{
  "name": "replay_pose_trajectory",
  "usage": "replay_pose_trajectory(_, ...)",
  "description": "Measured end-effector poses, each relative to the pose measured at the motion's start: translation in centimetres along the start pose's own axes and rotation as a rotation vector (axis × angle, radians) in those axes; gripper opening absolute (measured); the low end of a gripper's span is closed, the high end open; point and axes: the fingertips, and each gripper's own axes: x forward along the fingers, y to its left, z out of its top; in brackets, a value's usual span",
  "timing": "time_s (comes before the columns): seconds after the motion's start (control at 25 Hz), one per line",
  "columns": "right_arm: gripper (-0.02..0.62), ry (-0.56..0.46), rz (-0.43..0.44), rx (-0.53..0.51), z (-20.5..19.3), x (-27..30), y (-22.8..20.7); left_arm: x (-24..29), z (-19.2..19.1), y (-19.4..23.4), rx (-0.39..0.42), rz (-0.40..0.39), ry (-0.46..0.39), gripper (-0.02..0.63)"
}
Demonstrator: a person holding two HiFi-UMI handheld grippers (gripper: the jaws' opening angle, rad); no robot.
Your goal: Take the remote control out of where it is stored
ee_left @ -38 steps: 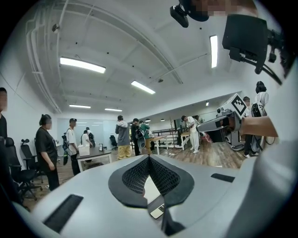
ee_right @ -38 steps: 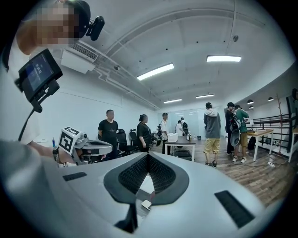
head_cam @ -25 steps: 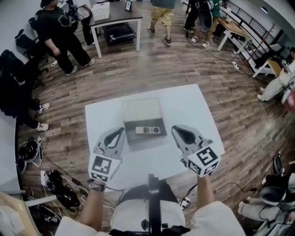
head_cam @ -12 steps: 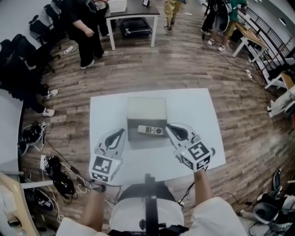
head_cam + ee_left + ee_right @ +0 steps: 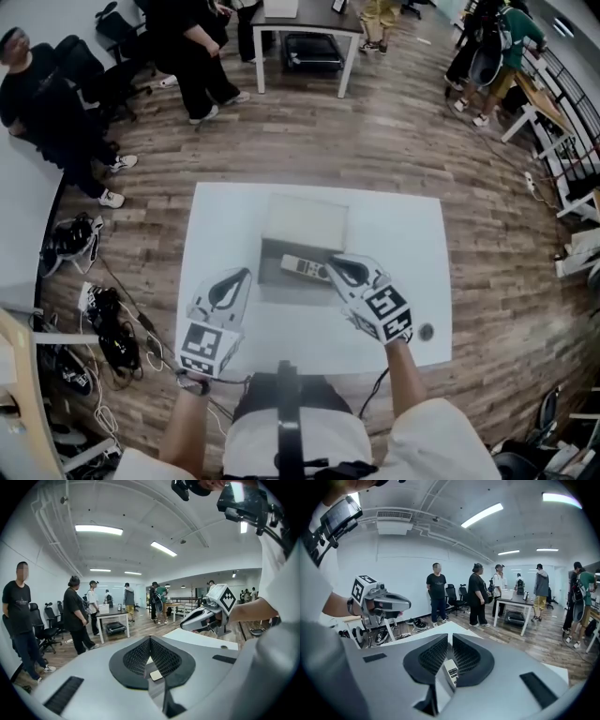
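A grey remote control (image 5: 302, 266) lies flat in an open grey box (image 5: 281, 286), whose raised lid (image 5: 305, 220) stands behind it, on a white table (image 5: 398, 234). My right gripper (image 5: 331, 268) is shut, its tips at the remote's right end; I cannot tell whether they touch it. In the right gripper view the right gripper (image 5: 450, 637) has nothing clamped between its pads. My left gripper (image 5: 246, 273) hovers just left of the box, shut and empty, its tips meeting in the left gripper view (image 5: 150, 638).
A small dark round thing (image 5: 427, 331) lies on the table near its front right corner. Several people stand or sit around the room. Bags and shoes (image 5: 70, 239) lie on the floor to the left. A desk (image 5: 300, 14) stands further back.
My right gripper has moved left and forward, from beside the box to the remote's right end. The left gripper has stayed about where it was.
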Motion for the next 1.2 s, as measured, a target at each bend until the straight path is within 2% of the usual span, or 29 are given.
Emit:
replay_pose_trajectory(0.08, 0.043, 0.039, 0.035, 0.013, -1.2, 1.0, -0.3, 0.2, -0.2, -0.1, -0.01, 0.011, 0.003, -0.001)
replay_pose_trajectory(0.16, 0.049, 0.077, 0.056, 0.008, -2.2, 1.9, -0.6, 0.5, -0.5, -0.4, -0.013, 0.014, 0.008, -0.001)
replay_pose_trajectory(0.32, 0.057, 0.171, 0.059, -0.08, -4.5, 4.1, -0.9, 1.2, -1.5, -0.2, -0.032, 0.024, 0.02, -0.001)
replay_pose_trajectory(0.44, 0.1, 0.258, 0.099, -0.128, -6.9, 6.0, -0.4, 1.3, -2.4, 0.2, -0.044, 0.036, 0.033, -0.001)
replay_pose_trajectory(0.8, 0.122, 0.424, 0.149, -0.185, -12.3, 10.6, -0.2, 1.8, -4.3, 0.7, -0.066, 0.008, 0.063, -0.002)
replay_pose_trajectory(0.88, 0.139, 0.459, 0.147, -0.218, -13.3, 11.3, -0.3, 1.8, -4.7, 0.9, -0.072, 0.008, 0.07, 0.0)
replay_pose_trajectory(1.2, 0.141, 0.601, 0.142, -0.325, -16.3, 13.2, -0.7, 2.3, -6.0, 1.9, -0.091, -0.001, 0.084, -0.001)
